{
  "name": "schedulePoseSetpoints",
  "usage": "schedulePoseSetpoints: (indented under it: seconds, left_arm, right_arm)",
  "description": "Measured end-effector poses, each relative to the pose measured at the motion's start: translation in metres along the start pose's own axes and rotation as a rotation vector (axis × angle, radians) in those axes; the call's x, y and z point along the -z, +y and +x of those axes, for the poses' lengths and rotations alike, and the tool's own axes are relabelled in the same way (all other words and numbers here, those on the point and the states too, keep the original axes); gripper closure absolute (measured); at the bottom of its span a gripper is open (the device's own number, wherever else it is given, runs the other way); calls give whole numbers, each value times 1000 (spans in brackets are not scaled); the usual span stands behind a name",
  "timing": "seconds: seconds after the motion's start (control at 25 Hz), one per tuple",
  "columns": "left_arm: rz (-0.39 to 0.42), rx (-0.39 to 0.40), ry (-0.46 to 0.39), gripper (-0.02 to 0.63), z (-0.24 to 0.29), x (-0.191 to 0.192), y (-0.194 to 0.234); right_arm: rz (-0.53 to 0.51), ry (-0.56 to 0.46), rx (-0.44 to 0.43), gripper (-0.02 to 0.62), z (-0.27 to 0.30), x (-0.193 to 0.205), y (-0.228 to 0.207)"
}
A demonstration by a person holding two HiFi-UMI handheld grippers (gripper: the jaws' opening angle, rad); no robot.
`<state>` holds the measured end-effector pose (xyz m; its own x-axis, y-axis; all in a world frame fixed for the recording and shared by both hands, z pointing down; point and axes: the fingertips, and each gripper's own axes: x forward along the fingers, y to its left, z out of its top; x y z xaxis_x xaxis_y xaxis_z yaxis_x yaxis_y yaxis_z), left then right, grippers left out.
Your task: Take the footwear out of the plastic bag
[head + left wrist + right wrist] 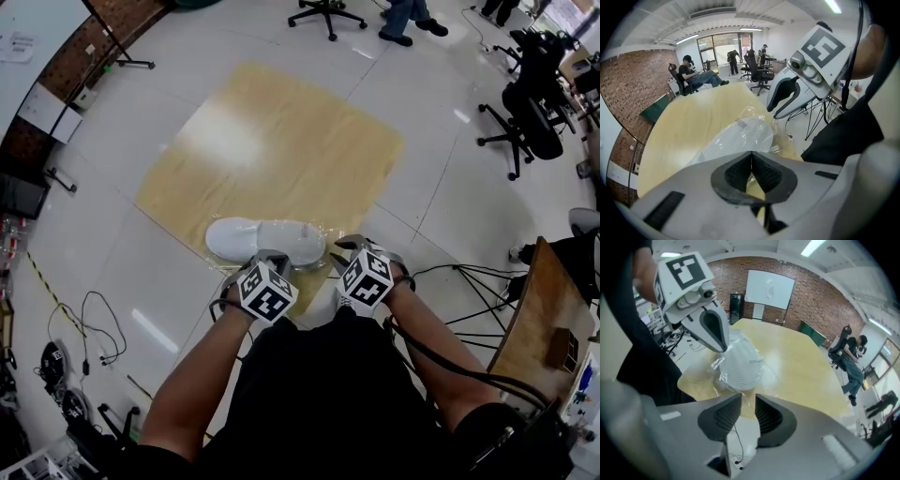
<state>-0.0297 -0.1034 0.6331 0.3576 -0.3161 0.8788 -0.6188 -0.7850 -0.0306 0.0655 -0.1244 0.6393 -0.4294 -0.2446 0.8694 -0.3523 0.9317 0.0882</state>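
Your left gripper (272, 259) has its jaws pressed together, and in its own view the ribbed pads (761, 174) meet at their tips with no gap. Seen from the right gripper view, its tips sit right at the crumpled near edge of the plastic bag (723, 373), but you cannot tell whether any film is nipped between them. Your right gripper (349, 248) has its jaws standing a little apart, with a narrow slot between the pads (765, 414) and nothing in it, only the floor and a cable showing through. It hovers just beside the left one, both pointing steeply down at the near end of the bag. The white shoe (253, 239) lies on its side inside the clear bag, on the near edge of the pale wooden board (281, 141), which lies flat on the white tiled floor (141, 281). The shoe's ribbed sole (740, 138) faces your left gripper, and a printed label (740, 123) shows on the film over it. Black cables (98, 328) trail on the floor to your left, and office chairs (520, 127) stand well apart on the right
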Motion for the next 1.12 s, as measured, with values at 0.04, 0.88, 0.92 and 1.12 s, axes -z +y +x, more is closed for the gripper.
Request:
schedulePoseSetpoints:
  seconds: [0.04, 0.88, 0.92, 1.12]
  left_arm:
    - [10, -25, -20, 598, -6, -3, 6]
    - [-1, -1, -42, 599, 9, 9, 36]
    - [-8, 0, -60, 600, 7, 5, 37]
    - [3, 2, -128, 600, -7, -9, 40]
  right_arm:
    - [42, -18, 8, 500, -2, -4, -4]
    - [594, -201, -205, 525, 17, 10, -25]
    - [631, -216, -221, 514, 19, 8, -29]
    - [793, -279, -309, 509, 25, -3, -37]
